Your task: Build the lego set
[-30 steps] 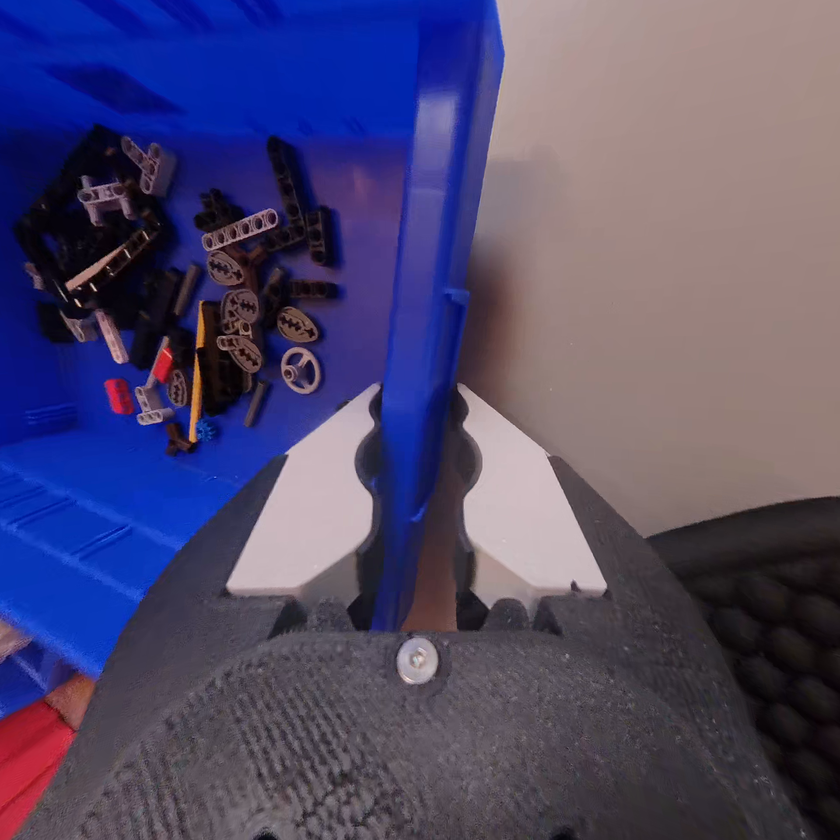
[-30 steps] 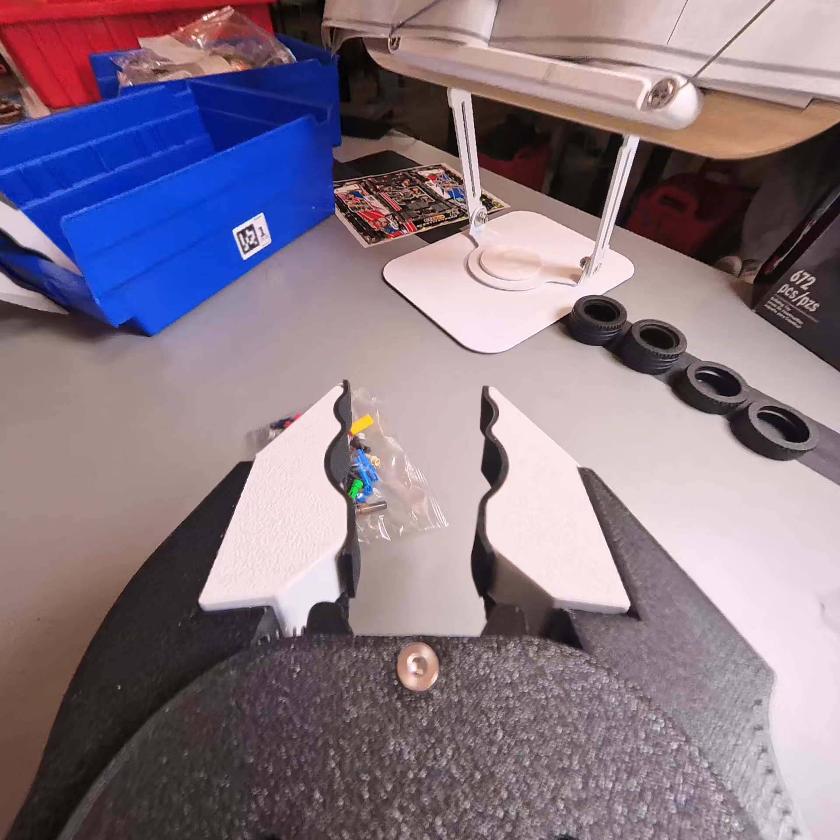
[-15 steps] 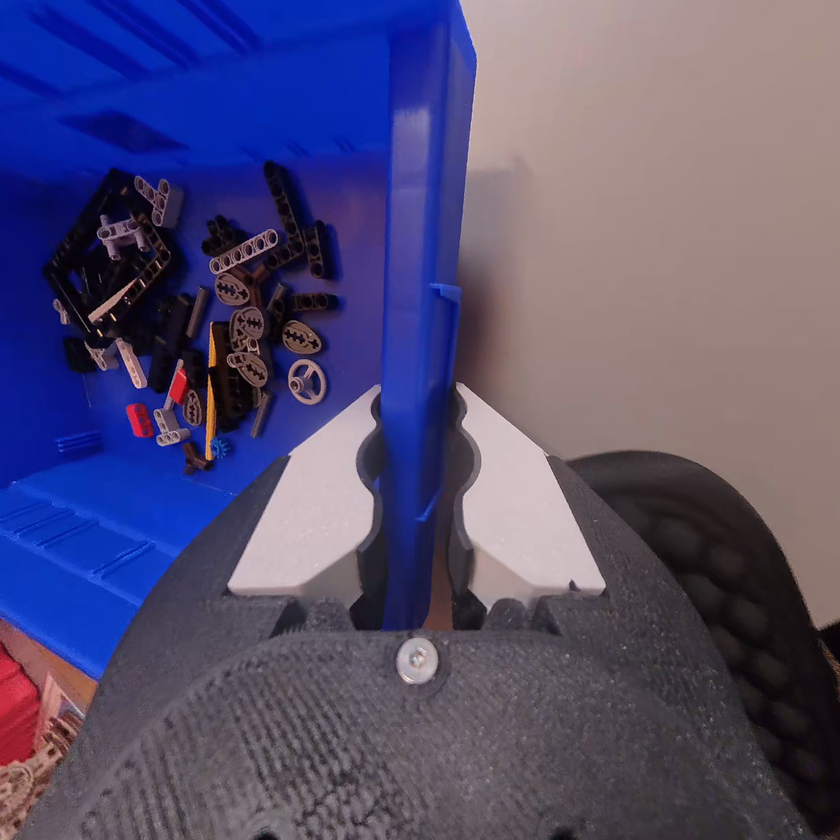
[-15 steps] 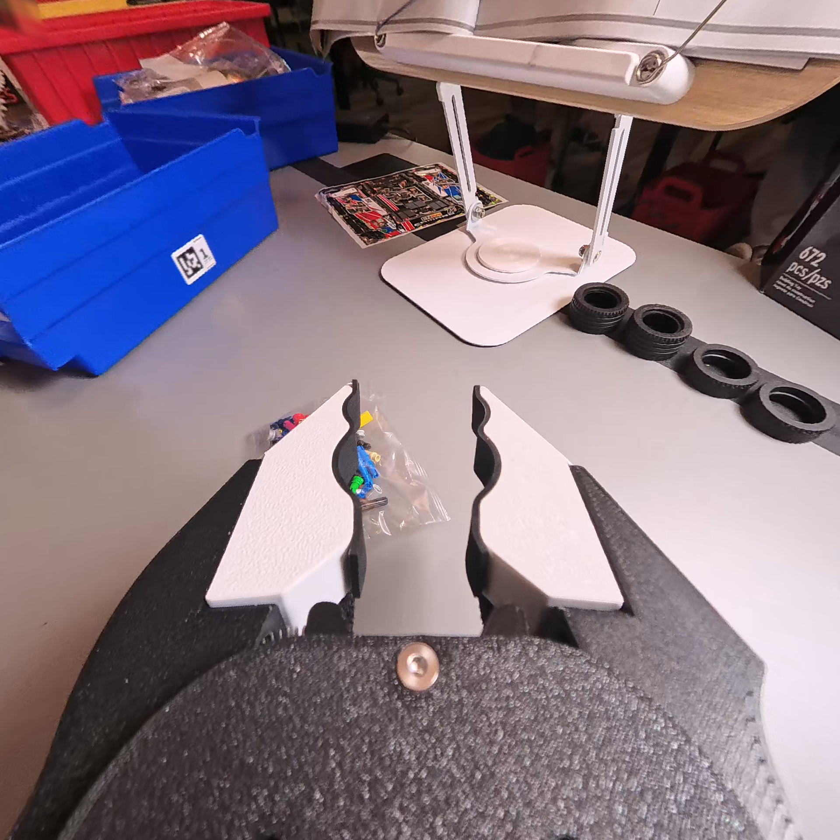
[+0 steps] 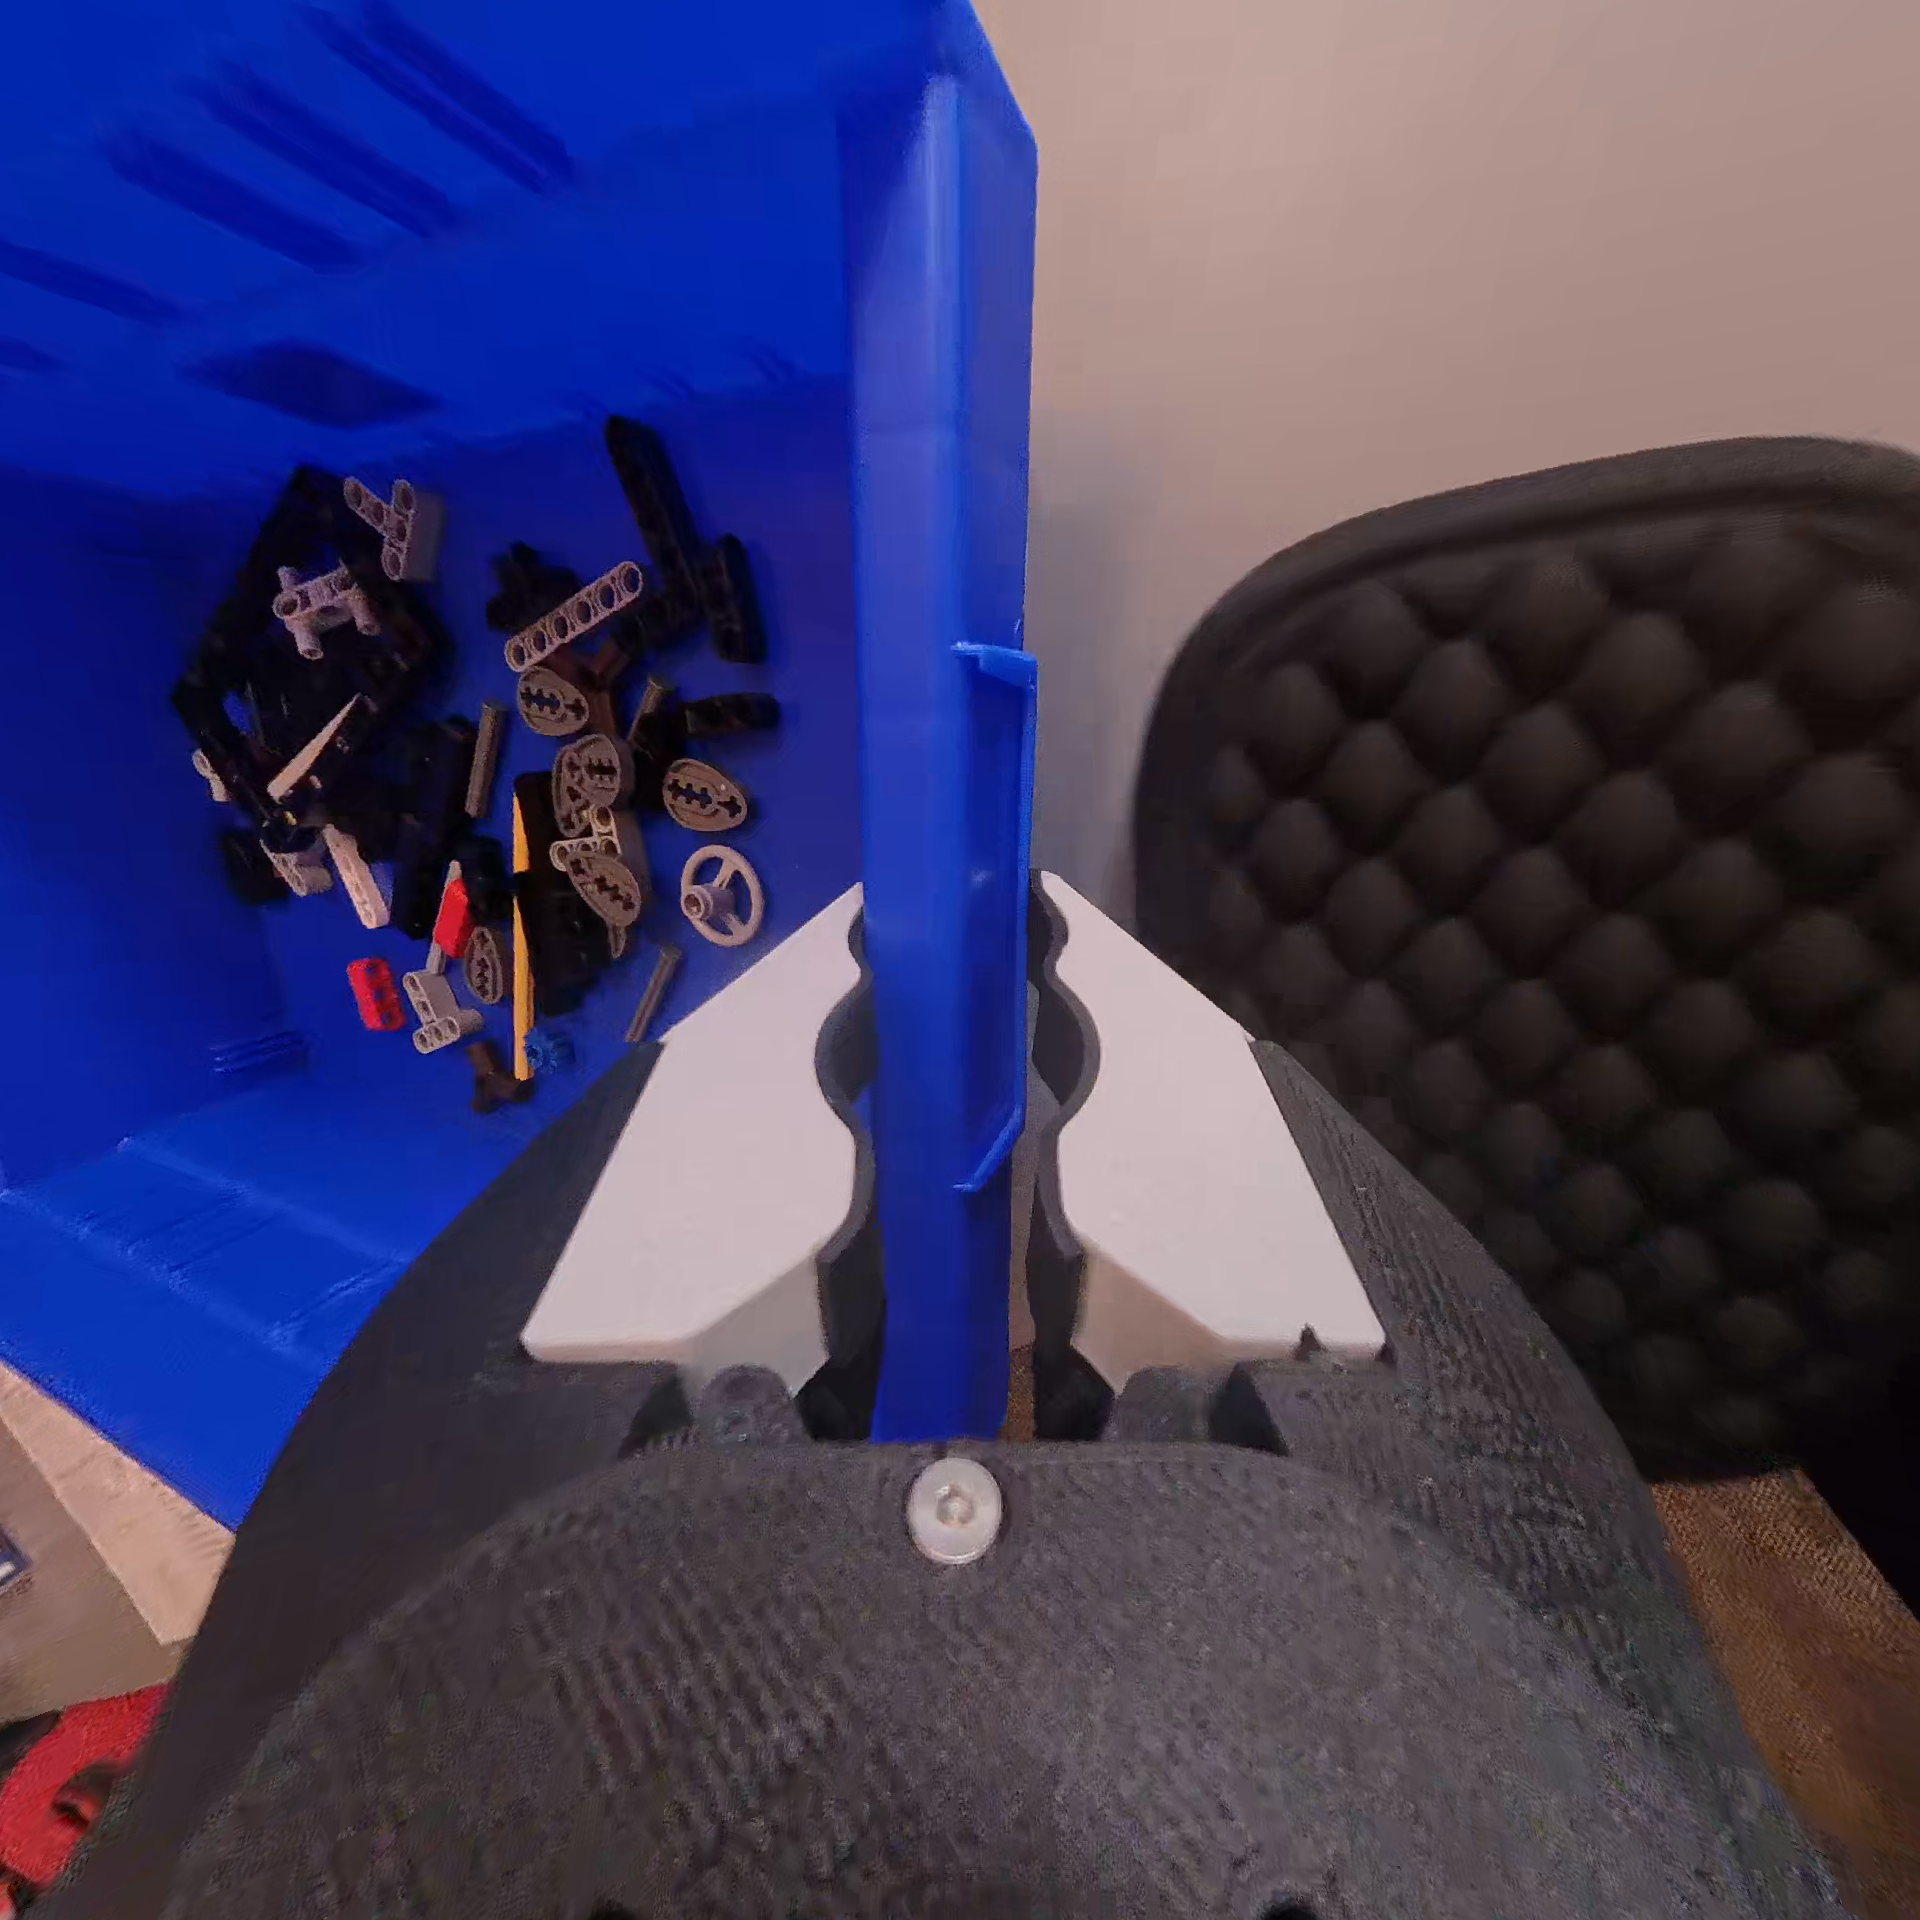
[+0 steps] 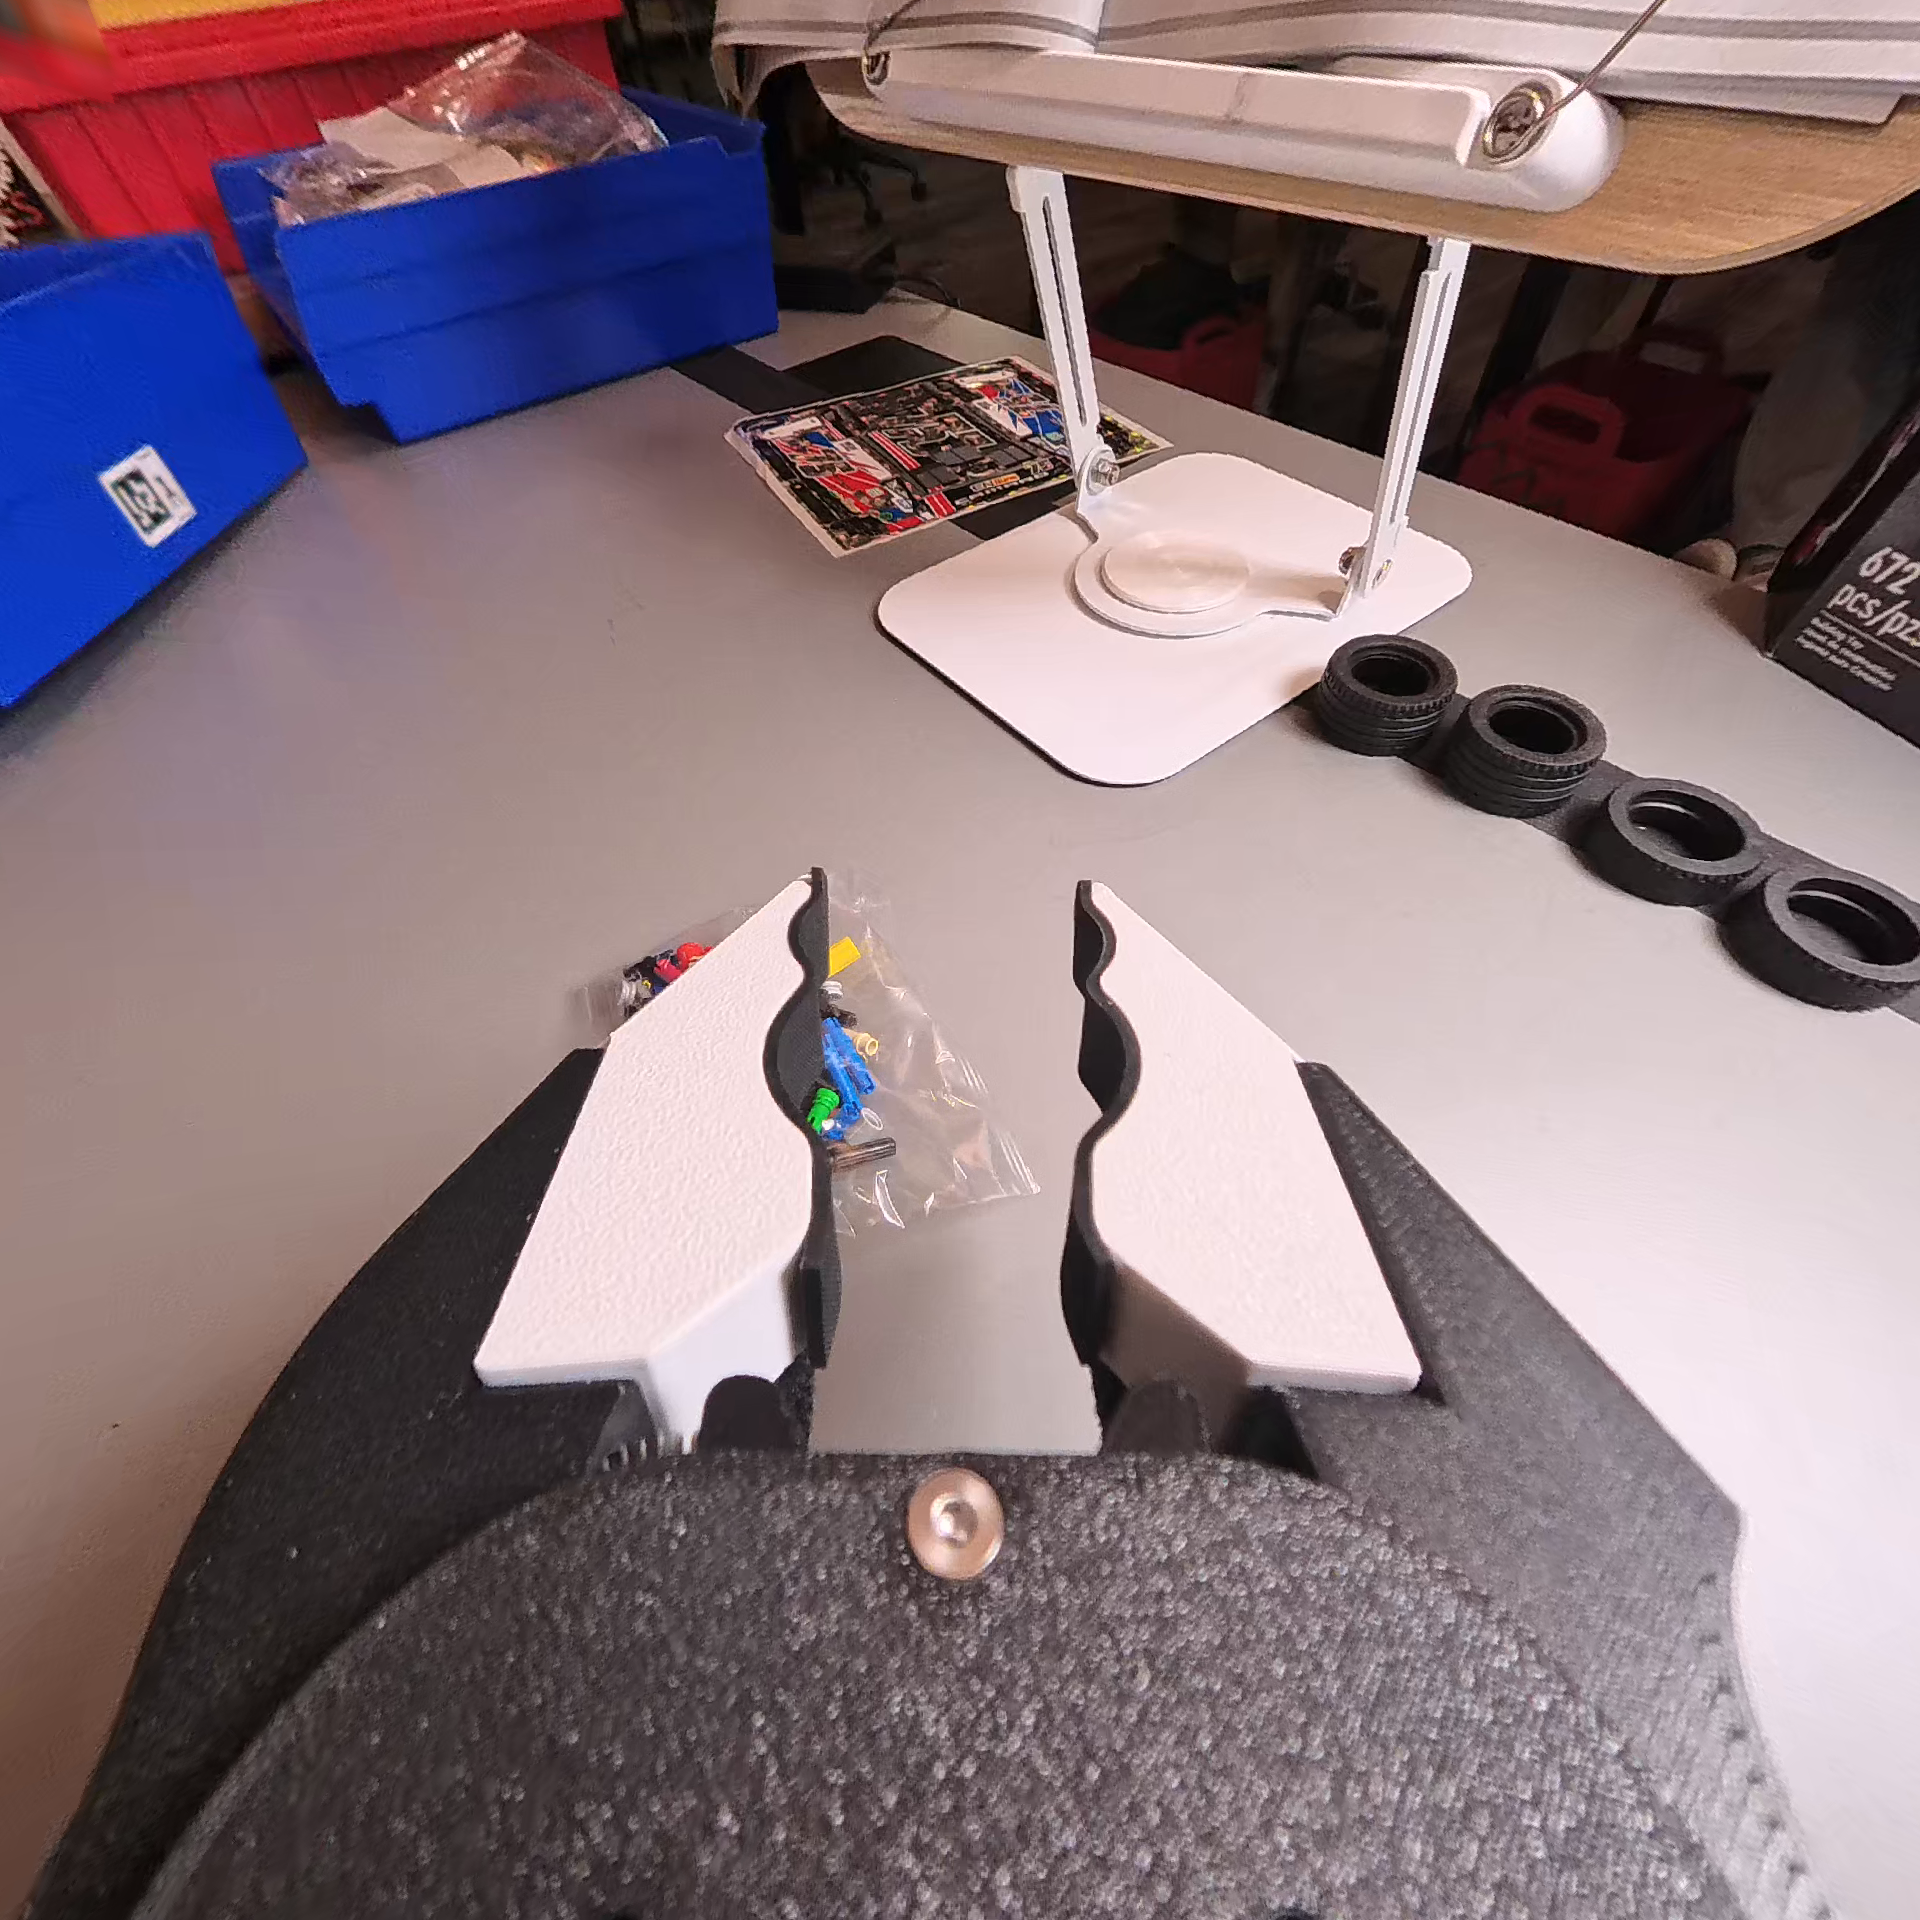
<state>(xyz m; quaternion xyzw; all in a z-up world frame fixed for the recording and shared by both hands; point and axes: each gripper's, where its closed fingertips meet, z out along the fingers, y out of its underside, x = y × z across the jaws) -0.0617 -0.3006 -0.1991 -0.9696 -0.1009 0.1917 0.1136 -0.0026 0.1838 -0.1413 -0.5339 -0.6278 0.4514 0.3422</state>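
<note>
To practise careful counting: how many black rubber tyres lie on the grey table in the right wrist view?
4, in a row right of the white stand: first tyre by its base, second, third, fourth nearest the edge. More may lie out of frame.

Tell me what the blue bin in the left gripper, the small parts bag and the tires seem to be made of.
Blue bin: rigid moulded plastic, slightly glossy, with ribbed walls and a thin rim. The left gripper clamps that rim. Small parts bag: thin clear plastic film, crinkled and shiny. Tires: matte black, treaded, probably rubber, though plastic cannot be ruled out.
</note>
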